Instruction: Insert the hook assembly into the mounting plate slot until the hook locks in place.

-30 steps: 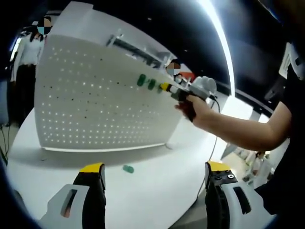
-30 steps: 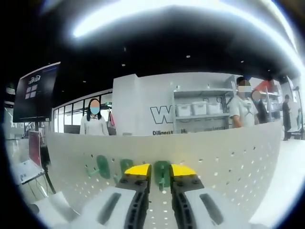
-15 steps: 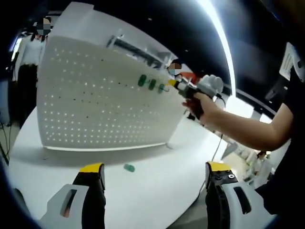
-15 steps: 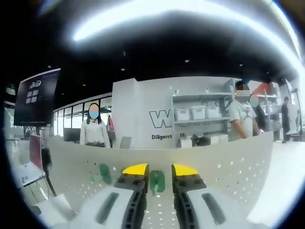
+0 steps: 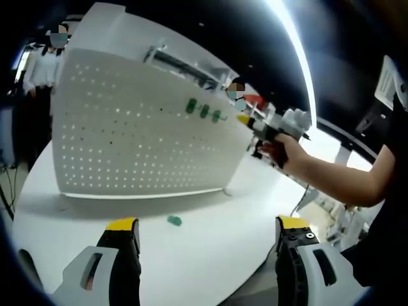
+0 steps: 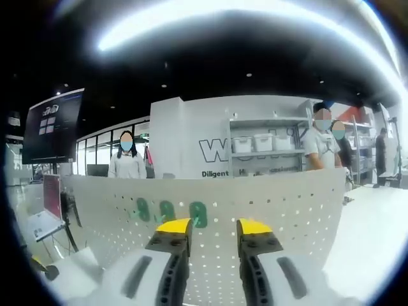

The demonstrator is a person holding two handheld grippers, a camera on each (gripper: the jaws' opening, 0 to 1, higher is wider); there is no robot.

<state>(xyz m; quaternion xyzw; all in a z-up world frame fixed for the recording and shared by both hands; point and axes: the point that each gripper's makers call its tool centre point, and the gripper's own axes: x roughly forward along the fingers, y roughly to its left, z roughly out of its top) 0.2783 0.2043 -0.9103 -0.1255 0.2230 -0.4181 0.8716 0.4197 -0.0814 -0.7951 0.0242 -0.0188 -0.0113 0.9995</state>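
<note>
The white perforated mounting plate point(image 5: 127, 134) stands upright on the round white table point(image 5: 210, 255). Three green hooks hang in a row on it, the last one point(image 5: 217, 116) nearest the right gripper. In the right gripper view the same hooks point(image 6: 198, 214) sit just beyond my jaws. My right gripper point(image 6: 214, 227) is open, nothing between its yellow tips, and stands a little off the plate; a hand holds it point(image 5: 244, 119) at the plate's right edge. Another green hook point(image 5: 173, 220) lies loose on the table. My left gripper point(image 5: 207, 229) hangs open and wide over the table's front.
The plate's foot point(image 5: 226, 191) rests near the table's middle. People stand behind the plate point(image 6: 127, 164) and by white shelves point(image 6: 264, 153). A dark monitor point(image 6: 54, 124) is at the left. The person's arm point(image 5: 331, 175) crosses from the right.
The right gripper let go of the third hook, which stays on the plate, opened its jaws and drew back to the right. The left gripper held still.
</note>
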